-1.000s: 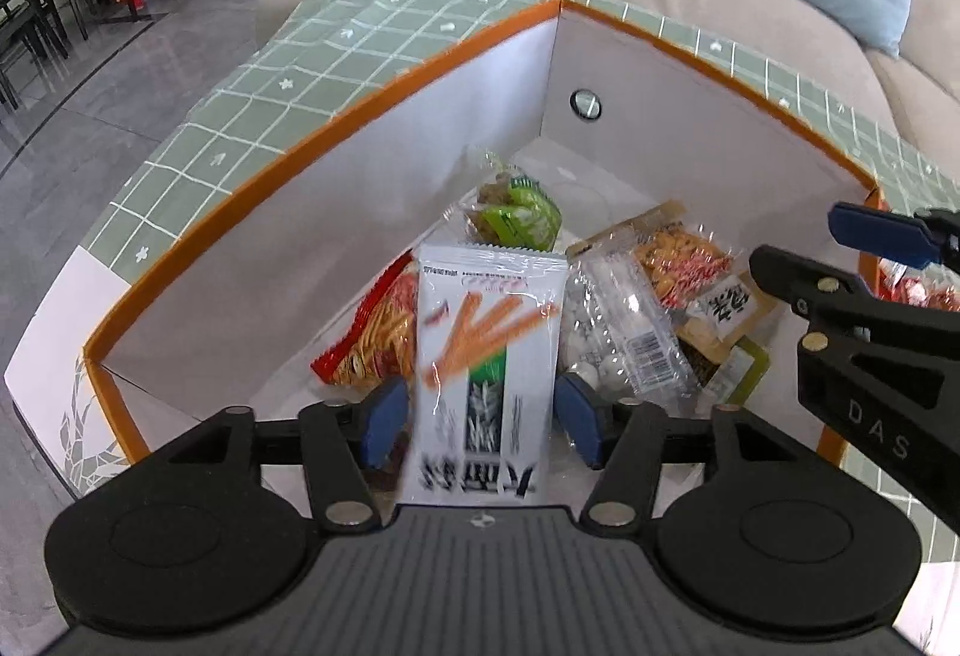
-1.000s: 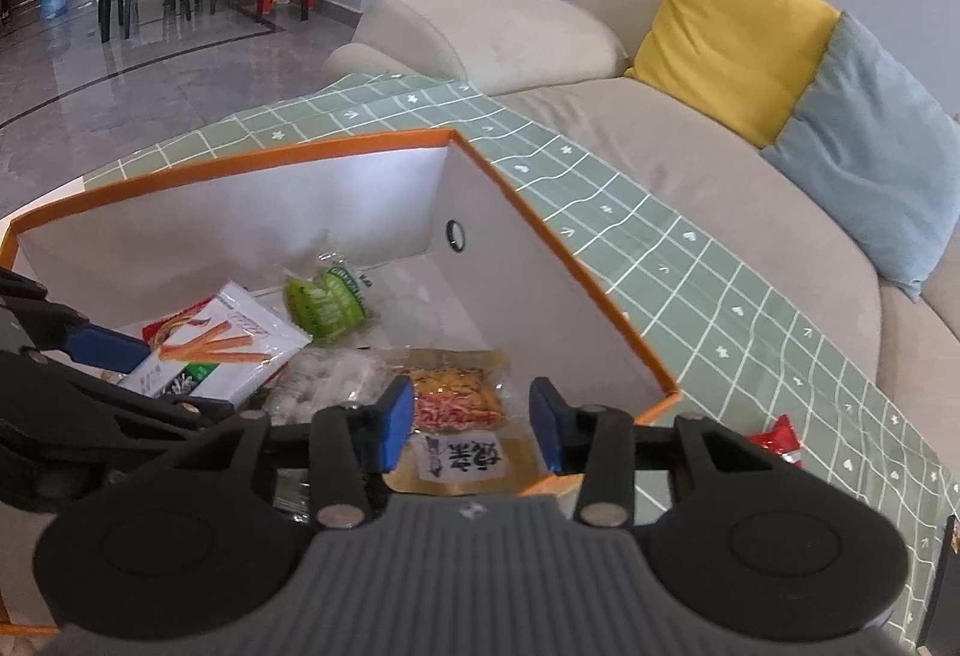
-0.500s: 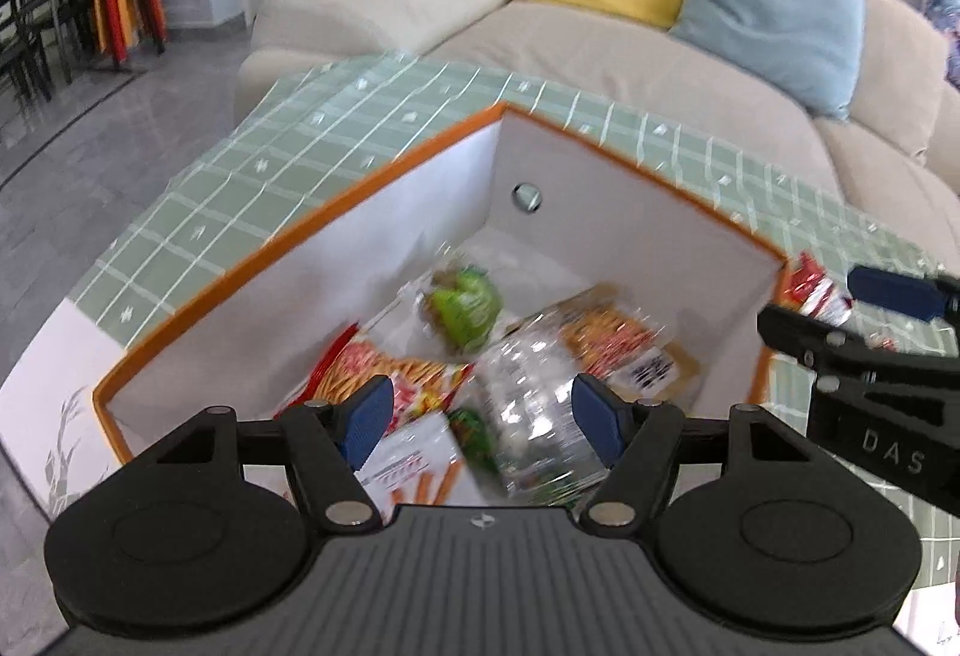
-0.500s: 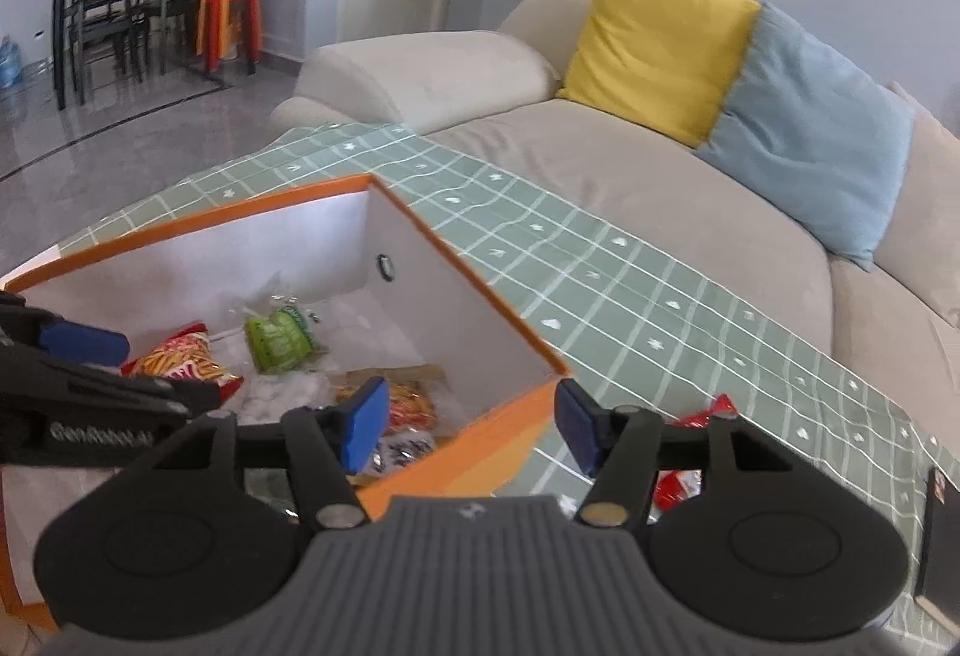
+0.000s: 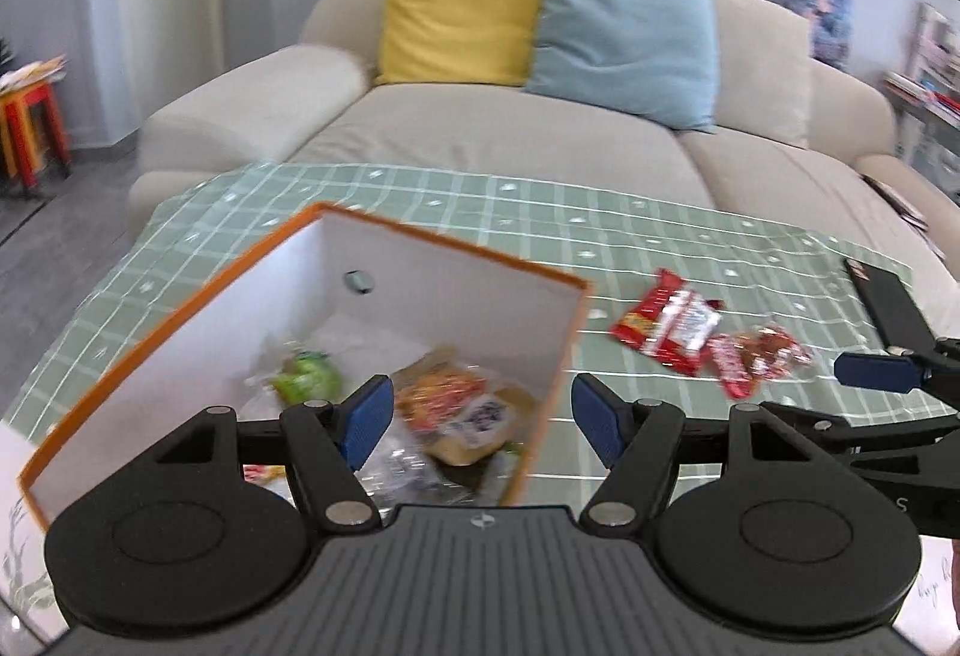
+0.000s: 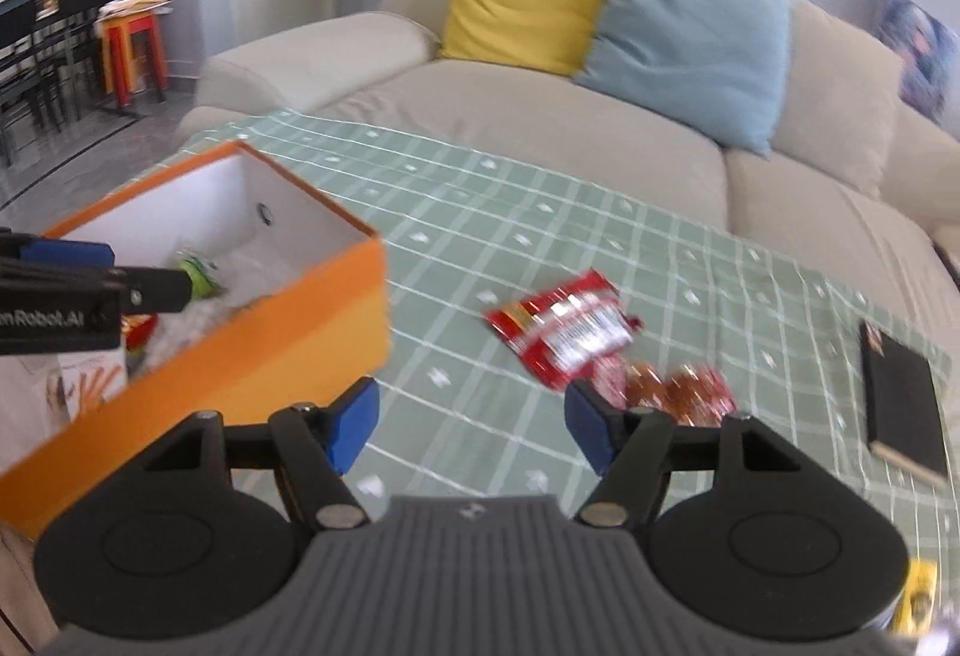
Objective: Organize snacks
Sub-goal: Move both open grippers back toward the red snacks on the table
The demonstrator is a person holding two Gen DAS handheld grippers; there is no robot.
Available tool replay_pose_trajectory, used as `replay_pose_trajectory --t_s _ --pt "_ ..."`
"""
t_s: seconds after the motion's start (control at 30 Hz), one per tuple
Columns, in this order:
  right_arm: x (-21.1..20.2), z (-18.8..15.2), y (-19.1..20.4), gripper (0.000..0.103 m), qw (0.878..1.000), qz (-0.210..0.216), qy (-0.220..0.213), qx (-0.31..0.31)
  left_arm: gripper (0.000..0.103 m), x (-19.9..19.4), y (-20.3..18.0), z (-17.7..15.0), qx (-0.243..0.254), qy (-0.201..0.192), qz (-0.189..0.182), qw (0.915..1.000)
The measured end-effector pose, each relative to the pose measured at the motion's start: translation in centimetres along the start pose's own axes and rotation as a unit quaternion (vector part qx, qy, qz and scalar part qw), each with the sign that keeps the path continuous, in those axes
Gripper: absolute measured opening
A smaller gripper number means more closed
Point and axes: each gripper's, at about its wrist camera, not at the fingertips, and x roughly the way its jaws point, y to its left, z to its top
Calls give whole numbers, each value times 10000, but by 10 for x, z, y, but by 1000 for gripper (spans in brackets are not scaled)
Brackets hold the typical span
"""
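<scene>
The left hand-held gripper (image 5: 483,425) is hovering over the near right corner of the box (image 5: 420,308) with its jaws spread wide and nothing between them. The right hand-held gripper (image 6: 468,428) is likewise wide apart and empty, hanging above the desk (image 6: 480,236) and pointing toward the two packets lying outside the box. The box is already holding several snacks, among them a green packet (image 5: 306,383) and an orange pouch (image 5: 444,395). The red packet (image 6: 561,332) is lying flat on the checked cloth to the right of the box, and the clear packet (image 6: 672,386) is touching its near edge, just ahead of the right finger. The step in hand appears to be collecting one of these two. To do it well, the right gripper should descend on one packet only, keeping the jaws fully apart until both fingertips are straddling a raised edge or crimped seam, since flat film is likely to slide on the cloth. Taking the clear packet first avoids dragging its neighbour. The left gripper should be staying clear of the box opening so the delivery path is unobstructed. Both views are blurred, so seam positions cannot be read.
</scene>
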Motion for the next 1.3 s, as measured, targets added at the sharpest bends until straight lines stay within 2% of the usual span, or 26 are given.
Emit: replay_pose_trajectory --t_s 0.03,0.33,0.53,0.67,0.8,0.93,1.13,1.3 --pt "-2 -5 -7 71 9999 -53 23 99 80 0 -7 -1 79 -17 -57 10000" --pt "2 -41 -54 72 9940 -375 353 966 80 15 -67 -13 639 155 -531 9964" --pt "12 -56 -79 77 9868 -563 503 1433 80 29 -96 -19 1029 180 -567 9929" --pt "25 -64 -95 78 9813 -725 638 1662 82 42 -102 -19 932 233 -683 9930" --pt "37 -67 -110 83 9754 -872 583 1939 86 59 -106 -18 855 289 -866 9921" --pt "55 -69 -120 85 9706 -1062 436 2115 87 78 -111 -16 848 342 -771 9928" --pt "80 -69 -133 86 9665 -1036 355 2320 88 107 -118 -4 915 297 -884 9914" --pt "98 -60 -142 88 9611 -953 253 2579 88 137 -130 18 1069 345 -850 9900"
